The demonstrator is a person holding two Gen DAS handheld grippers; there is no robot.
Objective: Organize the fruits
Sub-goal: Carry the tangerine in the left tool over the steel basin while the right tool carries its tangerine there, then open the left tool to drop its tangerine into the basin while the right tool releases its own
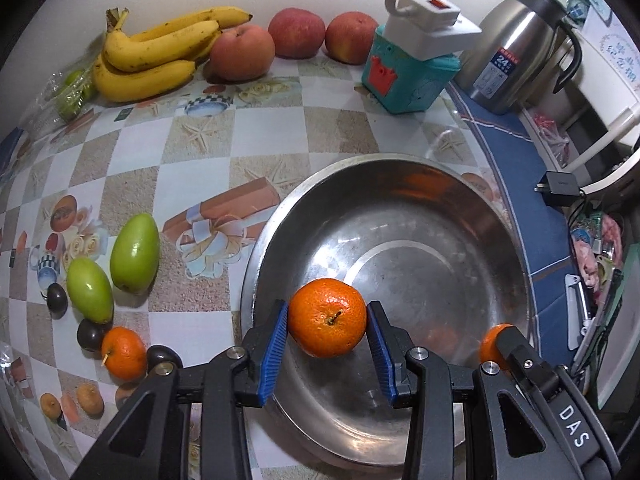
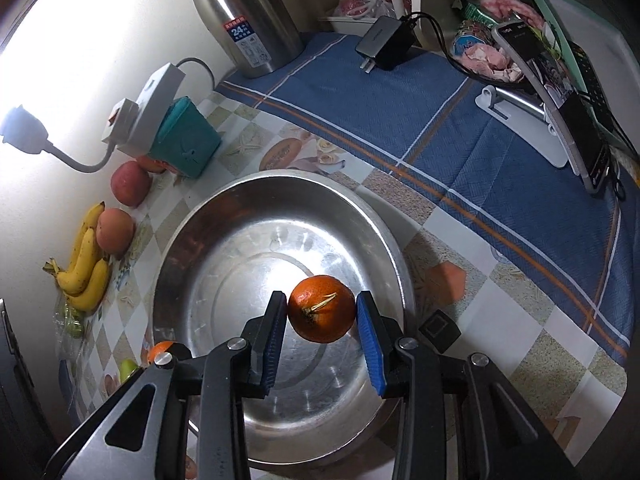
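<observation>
My left gripper (image 1: 327, 316) is shut on a tangerine (image 1: 327, 322), held over the near left part of a wide steel basin (image 1: 420, 184). My right gripper (image 2: 322, 316) is shut on a darker tangerine (image 2: 322, 310) with a dry stem, above the same basin (image 2: 224, 216). In the left wrist view the right gripper's black frame and a slice of its tangerine (image 1: 491, 345) show at the basin's right rim. A third tangerine (image 1: 123, 353) lies on the table to the left, by two green mangoes (image 1: 135, 253) and dark round fruits (image 1: 90, 334).
Bananas (image 1: 152, 54) and three peach-red fruits (image 1: 242, 52) line the back wall, with a teal box (image 1: 404, 80) carrying a power strip and a steel thermos (image 1: 516, 54). A blue cloth (image 2: 460, 128) with a charger and phone stand covers the table's right side.
</observation>
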